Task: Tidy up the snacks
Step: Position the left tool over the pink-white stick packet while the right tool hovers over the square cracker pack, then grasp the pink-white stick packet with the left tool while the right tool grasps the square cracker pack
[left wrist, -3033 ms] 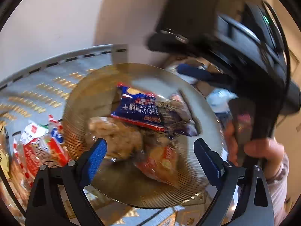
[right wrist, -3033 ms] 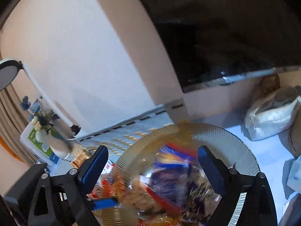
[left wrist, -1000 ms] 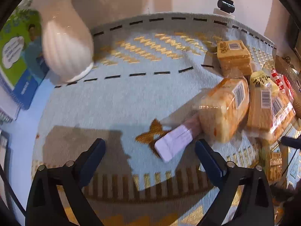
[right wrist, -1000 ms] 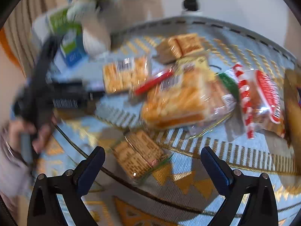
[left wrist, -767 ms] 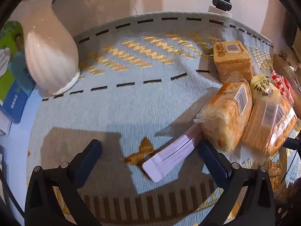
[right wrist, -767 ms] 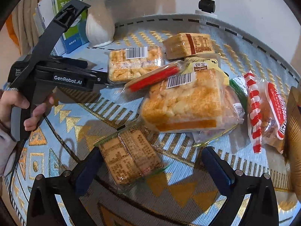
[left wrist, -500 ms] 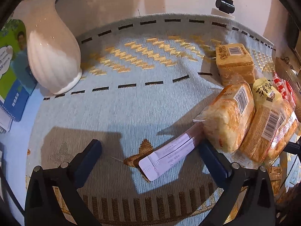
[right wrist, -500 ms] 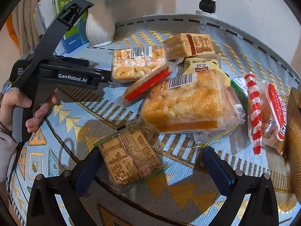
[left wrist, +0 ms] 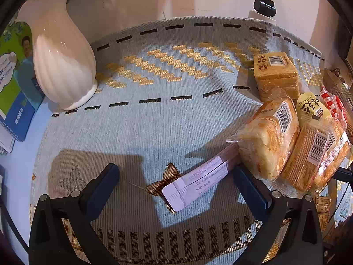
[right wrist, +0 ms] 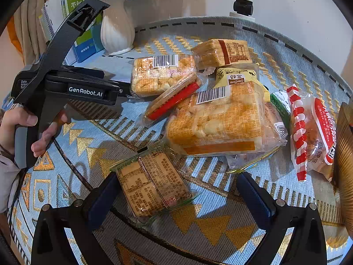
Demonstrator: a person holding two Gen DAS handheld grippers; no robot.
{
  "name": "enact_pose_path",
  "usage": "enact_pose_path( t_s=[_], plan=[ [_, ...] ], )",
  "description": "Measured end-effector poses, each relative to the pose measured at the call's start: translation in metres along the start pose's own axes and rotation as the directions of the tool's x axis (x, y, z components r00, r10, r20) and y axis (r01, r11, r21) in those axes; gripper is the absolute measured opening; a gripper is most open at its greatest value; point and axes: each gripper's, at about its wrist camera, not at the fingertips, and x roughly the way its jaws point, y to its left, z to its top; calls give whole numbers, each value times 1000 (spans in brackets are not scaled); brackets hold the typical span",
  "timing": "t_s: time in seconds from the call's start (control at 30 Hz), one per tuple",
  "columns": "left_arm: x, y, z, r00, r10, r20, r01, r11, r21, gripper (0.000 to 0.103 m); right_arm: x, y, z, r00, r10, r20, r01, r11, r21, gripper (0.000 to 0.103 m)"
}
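A pale blue woven cloth [left wrist: 154, 121] with gold zigzags and black dashes covers the whole surface under both tongs. On it, ahead of the right gripper [right wrist: 176, 195], lies a heap of wrapped snacks: the biggest is a bread pack [right wrist: 217, 122] with a barcode, straight ahead of the gap between the fingers, and off to its right a red-and-white striped bag [right wrist: 313, 132] lies against a gold ribbed plate [right wrist: 345, 154] at the frame's edge. Farther ahead sit a second bread pack [right wrist: 161, 75], a stack of toast slices [right wrist: 222, 53] and a yellow peanut bag [right wrist: 237, 75], with a slim red-striped stick packet [right wrist: 174, 99] leaning between the two bread packs. Closest in, a flat clear-wrapped biscuit pack [right wrist: 152, 183] with a printed label lies between the right gripper's spread fingers, near the left one; whether it touches that finger cannot be told. The left gripper [left wrist: 176, 184] is likewise wide apart and holds nothing; the white end of the stick packet [left wrist: 198, 182] lies on the cloth between its fingers, nearer the right one, its far end tucked under the bread pack [left wrist: 269, 141] just beyond that finger. Well ahead to the left of these tongs stands a white ribbed vase [left wrist: 59, 59] beside a green-and-blue booklet [left wrist: 15, 84]. In the right wrist view a hand [right wrist: 28, 132] grips the left tool's black handle.
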Motion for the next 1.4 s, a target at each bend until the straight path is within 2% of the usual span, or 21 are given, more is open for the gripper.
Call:
enact_pose_path(
  t_s=[1.23,1.4],
  plan=[
    [1,0,1,1000,1,4,-1,1000,-1,103,0,0,0,1000,0,0,0,1000,0,103],
    [2,-13,5,998,-62,4,61,995,79,102,0,1,2,1000,2,0,-2,1000,0,103]
  ],
)
